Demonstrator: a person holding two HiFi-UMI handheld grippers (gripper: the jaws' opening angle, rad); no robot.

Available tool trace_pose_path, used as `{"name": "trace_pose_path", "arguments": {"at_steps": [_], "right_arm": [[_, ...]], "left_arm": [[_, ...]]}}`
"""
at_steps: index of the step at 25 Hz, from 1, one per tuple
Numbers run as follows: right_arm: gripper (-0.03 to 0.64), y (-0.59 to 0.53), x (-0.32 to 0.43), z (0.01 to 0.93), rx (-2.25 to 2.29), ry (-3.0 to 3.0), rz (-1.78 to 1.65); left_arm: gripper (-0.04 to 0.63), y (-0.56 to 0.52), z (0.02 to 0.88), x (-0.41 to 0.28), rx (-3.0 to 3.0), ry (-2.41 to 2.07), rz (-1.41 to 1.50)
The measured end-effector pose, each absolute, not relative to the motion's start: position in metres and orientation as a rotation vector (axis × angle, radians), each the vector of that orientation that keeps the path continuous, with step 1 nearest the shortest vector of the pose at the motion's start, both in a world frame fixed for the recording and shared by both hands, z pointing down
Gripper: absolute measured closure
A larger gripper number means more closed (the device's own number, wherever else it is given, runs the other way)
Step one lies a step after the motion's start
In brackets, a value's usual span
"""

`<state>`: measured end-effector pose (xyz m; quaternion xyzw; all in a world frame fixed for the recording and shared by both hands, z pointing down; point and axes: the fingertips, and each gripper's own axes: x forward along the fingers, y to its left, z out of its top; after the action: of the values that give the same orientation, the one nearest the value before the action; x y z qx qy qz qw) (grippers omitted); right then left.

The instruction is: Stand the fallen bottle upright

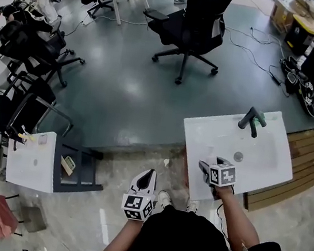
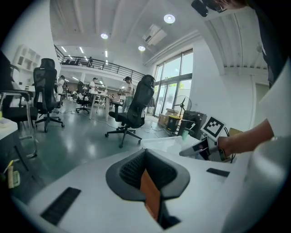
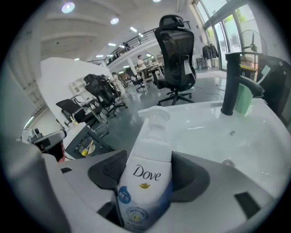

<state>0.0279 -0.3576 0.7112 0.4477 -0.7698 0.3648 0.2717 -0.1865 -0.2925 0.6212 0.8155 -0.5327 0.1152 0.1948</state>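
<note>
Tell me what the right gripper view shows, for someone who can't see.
The right gripper grips a white Dove pump bottle between its dark jaws. Behind it lie a white sink with a black faucet and an office chair.

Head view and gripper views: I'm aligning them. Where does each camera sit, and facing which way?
Head view: on the head, steeply down at sink, left gripper, right gripper, forearms.
Left gripper view: along its shut jaws across the room; right hand at right.
Right gripper view: along jaws clamping the bottle, toward the faucet.
Shared: the office chair in all three.
</note>
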Motion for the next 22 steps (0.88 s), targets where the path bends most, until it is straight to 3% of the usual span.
{"name": "trace_pose_path", "arguments": {"at_steps": [11, 22], "right_arm": [[0.307, -0.393, 0.022, 0.637, 1.367, -2.46, 0.519], [0.307, -0.417, -0.005, 0.675, 1.32, -2.503, 0.358]], "left_arm": [[0.578, -0.289, 0.621, -0.175, 2.288, -1.481, 0.338], [0.578, -0.284, 0.63, -0.181, 2.257, -1.495, 0.38]]}}
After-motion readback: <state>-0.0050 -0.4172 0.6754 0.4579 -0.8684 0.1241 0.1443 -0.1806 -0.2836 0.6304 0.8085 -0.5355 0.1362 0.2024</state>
